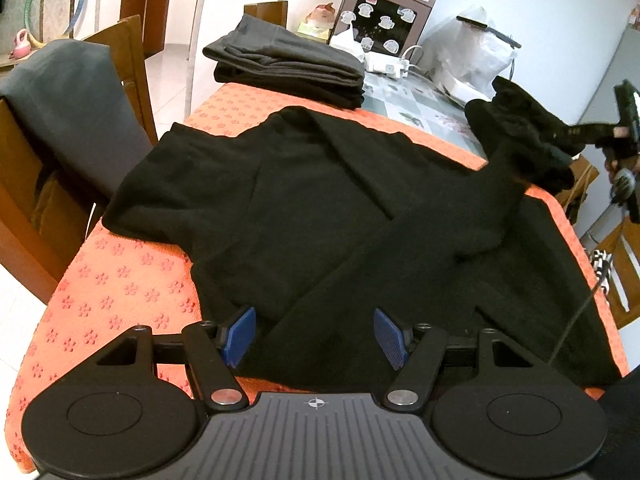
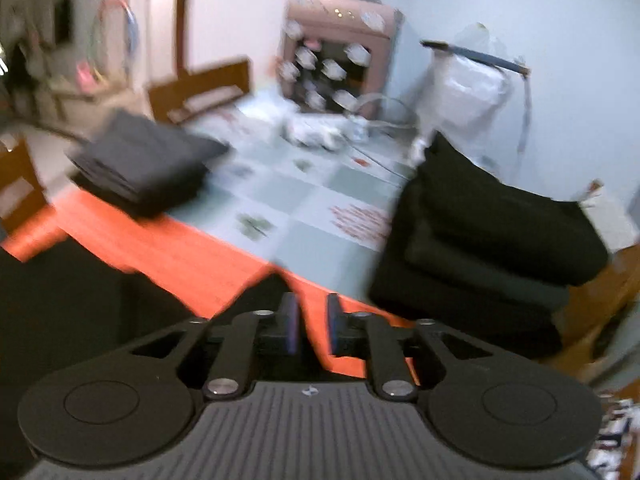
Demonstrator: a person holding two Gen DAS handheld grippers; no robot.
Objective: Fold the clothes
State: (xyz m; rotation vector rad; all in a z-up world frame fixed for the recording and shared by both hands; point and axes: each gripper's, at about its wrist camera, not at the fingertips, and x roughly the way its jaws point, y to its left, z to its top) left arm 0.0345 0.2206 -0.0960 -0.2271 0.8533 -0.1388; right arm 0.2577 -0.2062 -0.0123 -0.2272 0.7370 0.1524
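While spread flat — black garment point(image 1: 320, 208): on orange mat point(image 1: 120, 280)
Left gripper point(image 1: 316, 334): spread wide, over garment's near edge
Right gripper point(image 2: 313, 320): fingers a narrow gap apart; whether pinching cloth, cannot tell
Folded stack point(image 1: 288, 68): far side

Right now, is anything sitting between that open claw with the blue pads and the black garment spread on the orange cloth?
Nothing visible does. The left gripper hangs open right over the near edge of the black garment, with only fabric showing between its blue pads.

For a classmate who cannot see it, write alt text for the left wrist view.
A black garment lies spread on an orange cloth, the open left gripper over its near edge. Folded dark clothes are stacked behind.
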